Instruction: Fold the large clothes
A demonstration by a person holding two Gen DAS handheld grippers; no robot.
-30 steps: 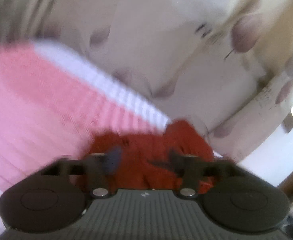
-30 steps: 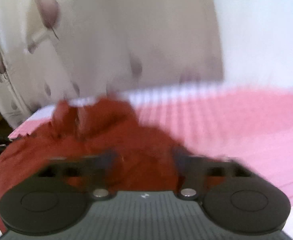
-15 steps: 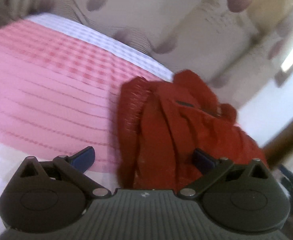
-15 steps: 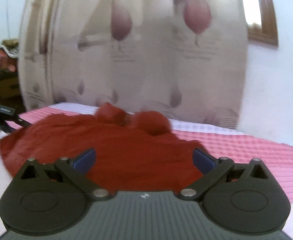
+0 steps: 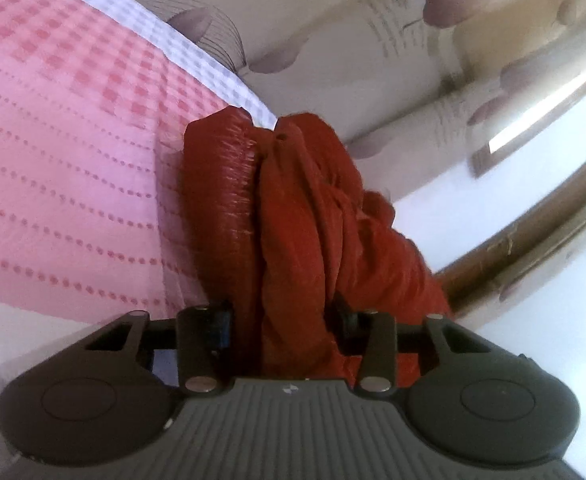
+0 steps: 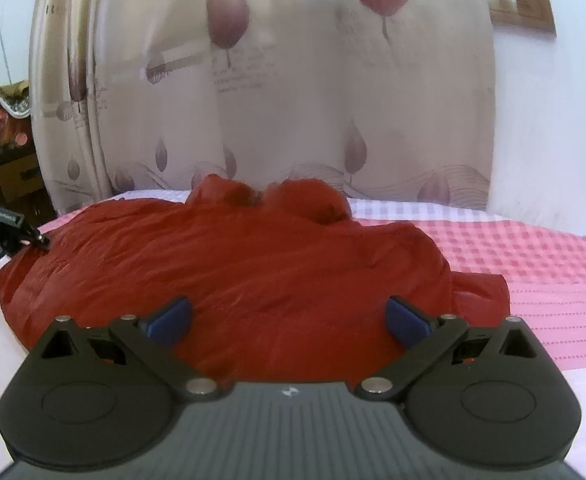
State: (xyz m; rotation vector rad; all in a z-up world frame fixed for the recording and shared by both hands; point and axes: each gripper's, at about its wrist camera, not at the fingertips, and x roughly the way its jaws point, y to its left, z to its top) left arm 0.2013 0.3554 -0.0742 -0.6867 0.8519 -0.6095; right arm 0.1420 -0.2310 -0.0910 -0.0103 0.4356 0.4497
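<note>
A large red garment lies crumpled on a pink checked bed cover. In the left wrist view the garment runs from the far bed edge down between my fingers. My left gripper is shut on a thick bunch of its fabric at the near end. The left gripper also shows at the far left of the right wrist view, at the garment's left edge. My right gripper is open and empty, its blue pads just above the garment's near edge.
A cream curtain with mauve leaf prints hangs behind the bed. A white wall stands to the right with a wooden window frame. Cluttered furniture stands at the far left. A wooden rail runs beside the bed.
My left gripper was open half a second ago and has closed on the red fabric. My right gripper opened and has steadied over the garment's near edge.
</note>
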